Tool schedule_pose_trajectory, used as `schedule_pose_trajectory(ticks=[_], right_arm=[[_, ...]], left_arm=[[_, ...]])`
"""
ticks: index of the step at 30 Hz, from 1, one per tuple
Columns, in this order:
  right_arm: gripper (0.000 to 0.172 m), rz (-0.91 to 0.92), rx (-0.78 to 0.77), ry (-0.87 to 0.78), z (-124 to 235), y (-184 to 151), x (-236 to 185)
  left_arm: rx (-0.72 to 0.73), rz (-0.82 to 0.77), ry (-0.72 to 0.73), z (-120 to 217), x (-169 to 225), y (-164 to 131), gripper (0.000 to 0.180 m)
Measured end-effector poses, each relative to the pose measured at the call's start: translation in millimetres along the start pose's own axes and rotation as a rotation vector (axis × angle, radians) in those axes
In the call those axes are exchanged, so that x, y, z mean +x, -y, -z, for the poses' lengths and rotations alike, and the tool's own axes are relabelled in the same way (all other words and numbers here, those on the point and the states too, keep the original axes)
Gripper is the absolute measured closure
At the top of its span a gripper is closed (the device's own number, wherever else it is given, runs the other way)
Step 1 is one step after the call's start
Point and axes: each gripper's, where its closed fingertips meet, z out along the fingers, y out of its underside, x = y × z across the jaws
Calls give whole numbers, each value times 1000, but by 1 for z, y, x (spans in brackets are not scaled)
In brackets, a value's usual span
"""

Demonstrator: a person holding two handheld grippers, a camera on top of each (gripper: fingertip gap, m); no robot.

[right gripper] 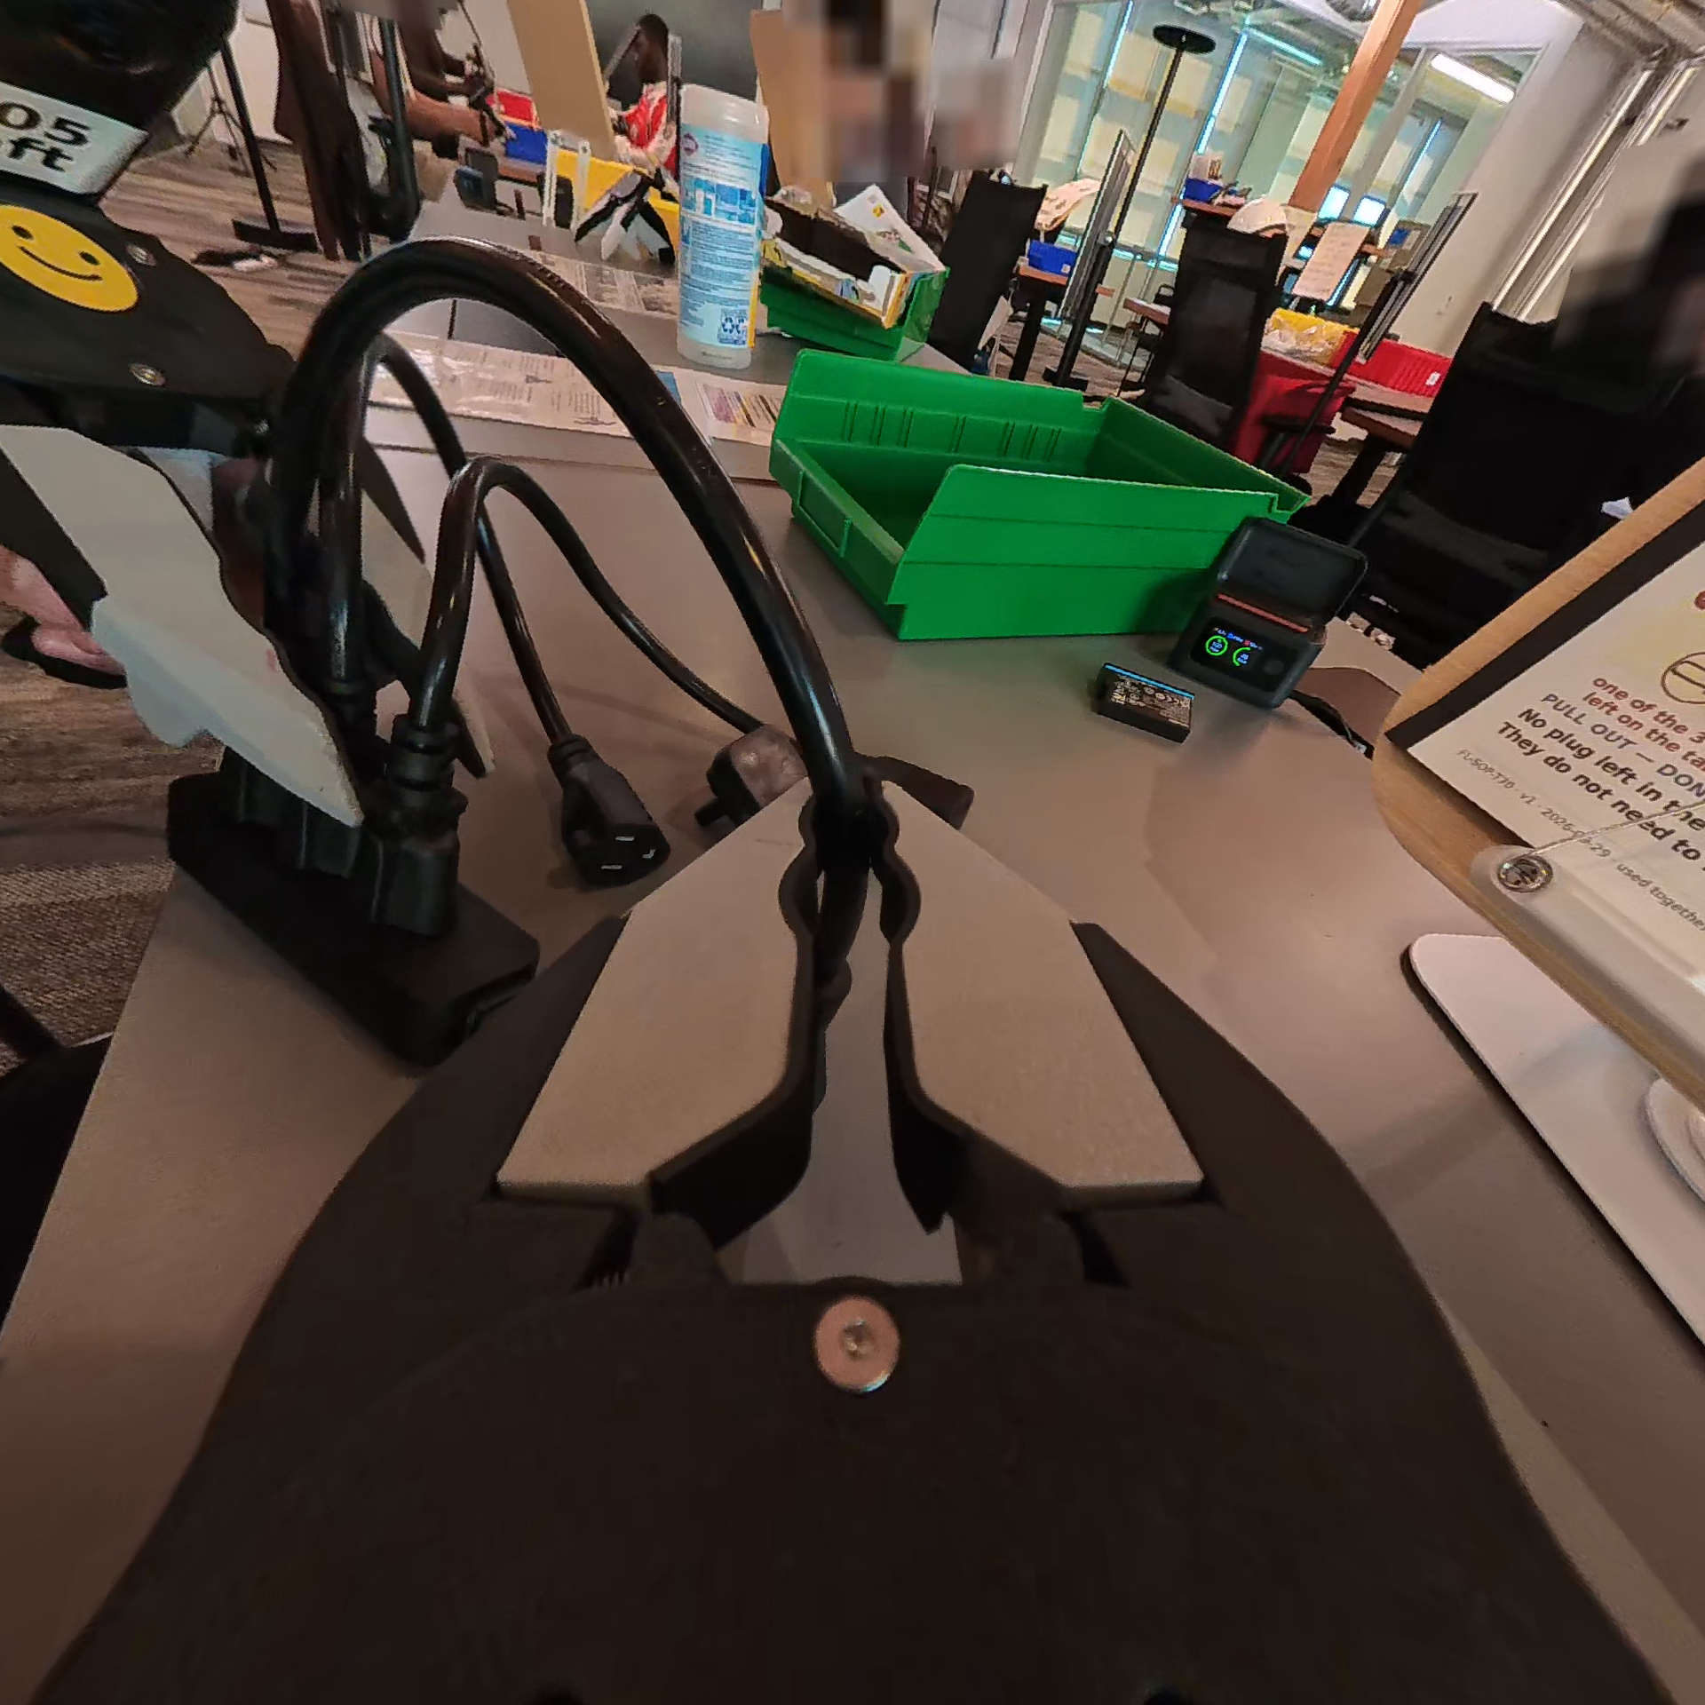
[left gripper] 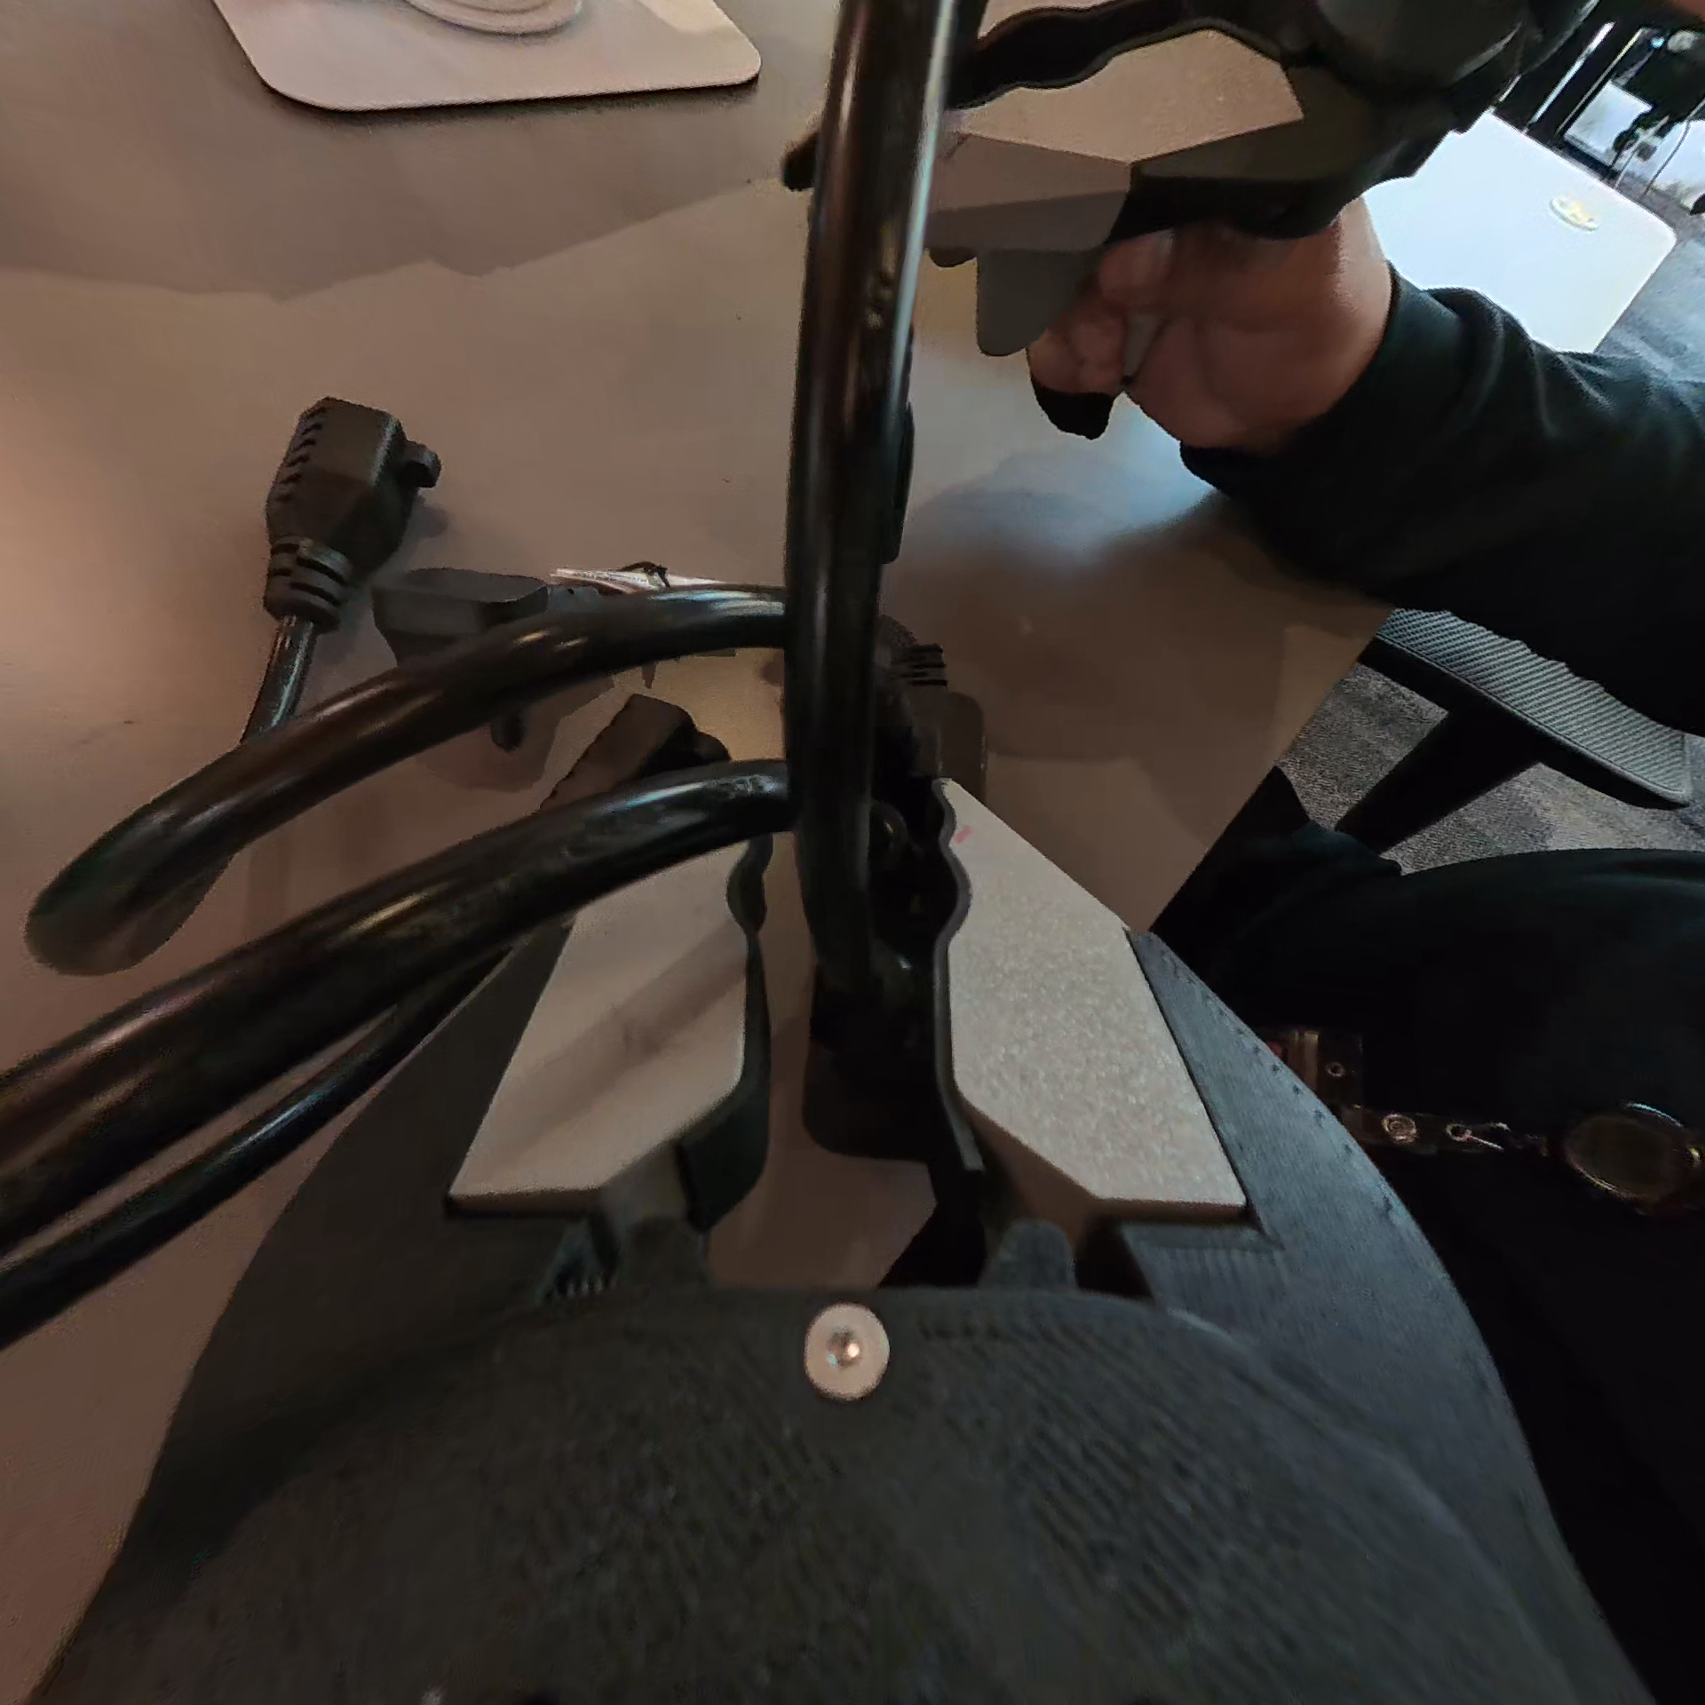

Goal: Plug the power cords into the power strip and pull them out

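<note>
Right wrist view shows the grey worktop [right gripper: 1061,830] spreading ahead of the right gripper [right gripper: 844,867], with a green bin [right gripper: 996,517] beyond it to the right. Left of that gripper sits the black power strip [right gripper: 369,969], a plug [right gripper: 420,858] standing in it. The left gripper [left gripper: 849,886] hangs over the strip, its fingers spread around a black plug; whether they press it I cannot tell. The right gripper pinches a black power cord [right gripper: 646,415] arching from its tips toward the strip. A loose connector [right gripper: 609,821] lies just ahead.
</note>
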Motion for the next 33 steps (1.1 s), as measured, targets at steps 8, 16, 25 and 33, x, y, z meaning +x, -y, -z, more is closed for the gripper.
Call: schedule_pose_trajectory(ticks=[8,16,25,33], right_arm=[[166,-11,-22,1,-2,-4,1],[169,13,-49,43,-4,-7,-8],[166,-40,-34,-8,0,-7,7],[165,-135,326,146,39,55,-4]], left_arm=[[4,16,115,3,-22,2,132],[-3,-2,226,19,-46,-2,144],[14,-47,115,9,-23,1,156],[15,-107,39,4,-7,0,158]])
